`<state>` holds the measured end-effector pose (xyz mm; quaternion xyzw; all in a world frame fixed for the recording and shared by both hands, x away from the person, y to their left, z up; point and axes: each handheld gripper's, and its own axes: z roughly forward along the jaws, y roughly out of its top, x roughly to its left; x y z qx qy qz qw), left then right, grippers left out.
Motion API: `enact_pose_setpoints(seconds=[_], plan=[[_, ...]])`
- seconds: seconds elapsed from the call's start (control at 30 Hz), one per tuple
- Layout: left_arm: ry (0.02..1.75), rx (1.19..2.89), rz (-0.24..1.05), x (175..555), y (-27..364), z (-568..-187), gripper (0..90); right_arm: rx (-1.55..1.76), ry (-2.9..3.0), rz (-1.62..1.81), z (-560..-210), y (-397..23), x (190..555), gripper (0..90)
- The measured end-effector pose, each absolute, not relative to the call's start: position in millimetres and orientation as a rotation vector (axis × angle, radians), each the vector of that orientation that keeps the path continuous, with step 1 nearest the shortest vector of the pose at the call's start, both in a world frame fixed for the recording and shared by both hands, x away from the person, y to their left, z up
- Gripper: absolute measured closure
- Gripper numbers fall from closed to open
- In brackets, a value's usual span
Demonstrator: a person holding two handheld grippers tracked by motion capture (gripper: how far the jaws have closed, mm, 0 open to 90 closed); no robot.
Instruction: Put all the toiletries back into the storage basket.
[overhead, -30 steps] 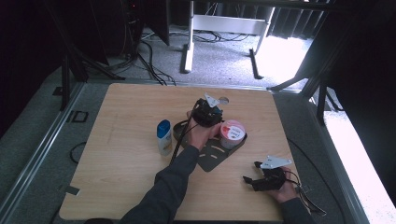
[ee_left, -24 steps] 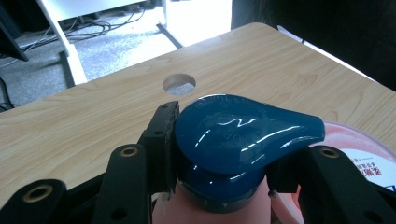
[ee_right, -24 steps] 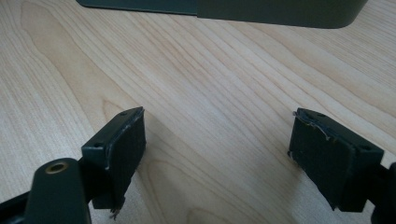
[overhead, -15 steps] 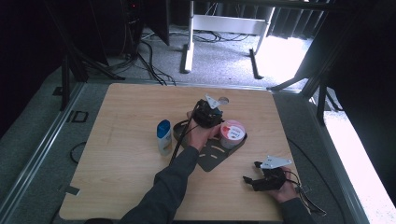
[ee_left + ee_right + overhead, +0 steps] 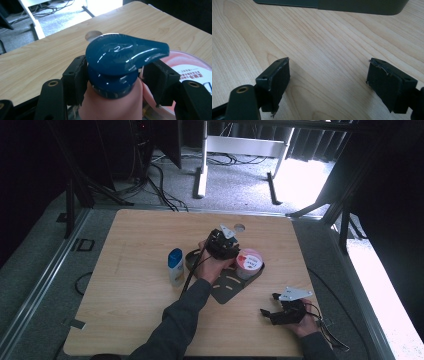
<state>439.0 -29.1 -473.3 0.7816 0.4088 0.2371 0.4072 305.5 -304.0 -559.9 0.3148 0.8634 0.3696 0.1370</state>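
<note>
A pink pump bottle [image 5: 110, 105] with a glossy blue pump head [image 5: 120, 53] stands between the jaws of my left gripper [image 5: 115, 75]. Those jaws have just been opening; the left pad lies close against the blue collar and the right pad [image 5: 156, 80] stands a little off it, so the gripper is open around the bottle. In the high view the left gripper [image 5: 222, 245] sits over the dark metal tray [image 5: 227, 289] at mid-table and covers the bottle. My right gripper [image 5: 267, 314] rests near the front right, open with nothing between its pads [image 5: 275, 80].
A round pink tub with a white label [image 5: 248, 261] stands in the tray just right of the left gripper. A white bottle with a blue cap [image 5: 175, 266] stands to the left of the tray. A round grommet [image 5: 239, 227] sits in the tabletop behind.
</note>
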Motion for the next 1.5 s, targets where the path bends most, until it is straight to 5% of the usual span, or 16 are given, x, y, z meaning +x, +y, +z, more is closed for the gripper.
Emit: enact_pose_setpoints(seconds=[1.5], plan=[[0.944, 2.006, 0.388, 390, 6, -468, 48.5, 0.908, 2.498, 1.069, -560, -304, 305, 18.2]])
